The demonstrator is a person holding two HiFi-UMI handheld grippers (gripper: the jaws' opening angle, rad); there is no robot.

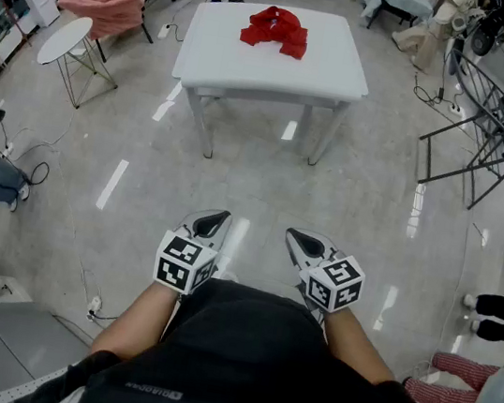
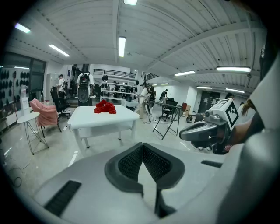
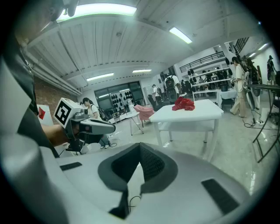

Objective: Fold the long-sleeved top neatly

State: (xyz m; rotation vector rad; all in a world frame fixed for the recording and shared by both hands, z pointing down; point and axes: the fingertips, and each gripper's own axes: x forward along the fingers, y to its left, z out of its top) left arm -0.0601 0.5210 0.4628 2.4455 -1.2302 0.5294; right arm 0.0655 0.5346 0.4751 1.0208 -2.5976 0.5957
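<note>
Glossy grey floor (image 1: 236, 184) is stretching across a large workshop room, and the ceiling lights are reflecting on it as pale strips. A white table (image 1: 273, 71) is standing on this floor, well ahead of the person. The long-sleeved top (image 1: 275, 29), bright red, is lying on it as a crumpled heap. It is sitting close to the far edge of the table, about halfway between the two far corners, and no part of it is hanging over an edge.

The person is holding both tools low in front of the body, above the floor and well apart from the table. The left gripper (image 1: 214, 219) is pointing forward and a little downward. In the left gripper view its ribbed pads (image 2: 131, 162) are pressing against each other at the tips, with nothing between them. The right gripper (image 1: 301, 242) is sitting just beside it at the same level and is pointing the same way. In the right gripper view its jaws are also closed together and are carrying nothing.

To the left of the table, a pink cloth (image 1: 101, 1) is hanging over a chair, and a small round table (image 1: 64, 38) is standing near it. On the right side a metal folding rack (image 1: 489, 139) is leaning open on the floor.
</note>
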